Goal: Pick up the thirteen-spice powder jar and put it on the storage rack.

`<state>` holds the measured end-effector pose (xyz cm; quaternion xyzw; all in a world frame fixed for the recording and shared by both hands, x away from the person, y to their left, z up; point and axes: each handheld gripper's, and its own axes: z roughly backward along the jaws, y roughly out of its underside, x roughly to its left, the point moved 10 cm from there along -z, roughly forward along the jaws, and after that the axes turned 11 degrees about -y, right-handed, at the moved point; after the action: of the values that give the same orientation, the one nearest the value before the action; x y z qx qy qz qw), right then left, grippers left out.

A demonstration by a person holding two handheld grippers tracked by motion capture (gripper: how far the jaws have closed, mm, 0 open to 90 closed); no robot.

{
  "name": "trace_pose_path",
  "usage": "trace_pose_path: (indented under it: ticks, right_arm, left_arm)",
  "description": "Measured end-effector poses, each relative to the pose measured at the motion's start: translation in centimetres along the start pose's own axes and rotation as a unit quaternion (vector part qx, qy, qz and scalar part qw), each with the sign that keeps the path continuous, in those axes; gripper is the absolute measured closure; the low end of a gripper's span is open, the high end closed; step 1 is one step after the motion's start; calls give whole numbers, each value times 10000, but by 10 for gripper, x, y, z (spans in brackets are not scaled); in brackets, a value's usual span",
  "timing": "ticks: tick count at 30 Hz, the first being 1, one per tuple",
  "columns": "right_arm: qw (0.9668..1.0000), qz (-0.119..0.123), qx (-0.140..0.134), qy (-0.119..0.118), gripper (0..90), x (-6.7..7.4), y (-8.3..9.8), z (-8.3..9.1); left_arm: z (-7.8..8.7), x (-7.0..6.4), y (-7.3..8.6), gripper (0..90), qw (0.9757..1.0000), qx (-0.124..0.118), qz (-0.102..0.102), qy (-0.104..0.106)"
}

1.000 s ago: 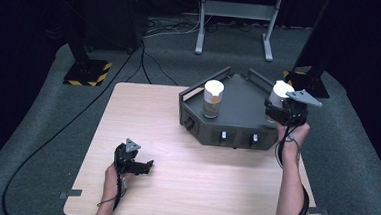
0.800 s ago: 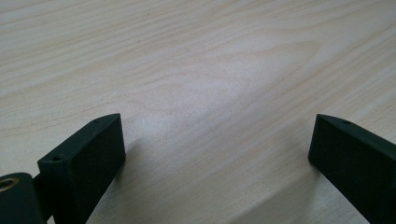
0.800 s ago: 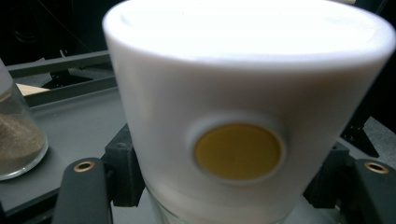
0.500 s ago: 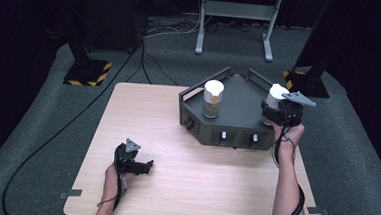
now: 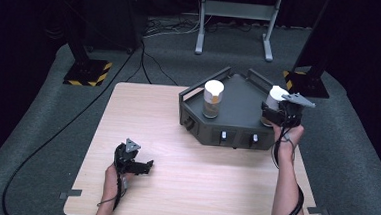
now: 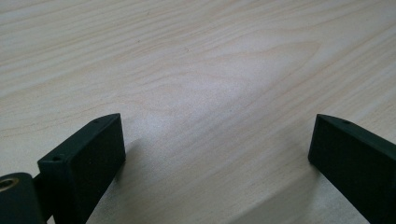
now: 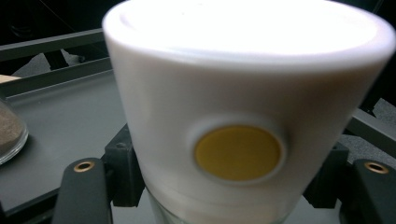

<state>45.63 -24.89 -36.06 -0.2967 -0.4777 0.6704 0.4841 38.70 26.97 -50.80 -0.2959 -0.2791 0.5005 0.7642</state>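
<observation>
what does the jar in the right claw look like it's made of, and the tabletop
The jar's lid looks like smooth white plastic with a matte yellow disc; below it a clear, glass-like body just shows. The tabletop looks like pale wood or laminate, with visible grain lines and a soft sheen.

Dim dark surroundings; table (image 5: 176, 136) evenly lit; white lid (image 7: 243, 56) overexposed, blurred.

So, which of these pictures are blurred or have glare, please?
Right gripper view: the white lid of the held jar is so close that it is soft, and its top is washed out to pure white. Left gripper view: the wooden table carries a pale sheen at centre, and the black jaws cast soft shadows. High view: evenly lit table, very dark surroundings.
</observation>
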Motion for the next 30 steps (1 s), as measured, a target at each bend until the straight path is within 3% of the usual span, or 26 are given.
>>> trace_pose_path:
  ticks: [7, 16, 21, 30]
  right_arm:
    - [10000, -65, -24, -4, 299, -2, 4, -2]
    - [9999, 35, -113, 23, 299, 0, 9, 0]
    - [9994, 142, -293, 71, 299, 2, 16, 0]
    - [9990, 122, -399, 163, 299, 3, 19, -2]
  left_arm:
    - [0, 0, 0, 34, 10000, -2, 4, 1]
    - [0, 0, 0, 35, 10000, -2, 3, 2]
    - [0, 0, 0, 35, 10000, -2, 3, 4]
    - [0, 0, 0, 35, 10000, -2, 5, 6]
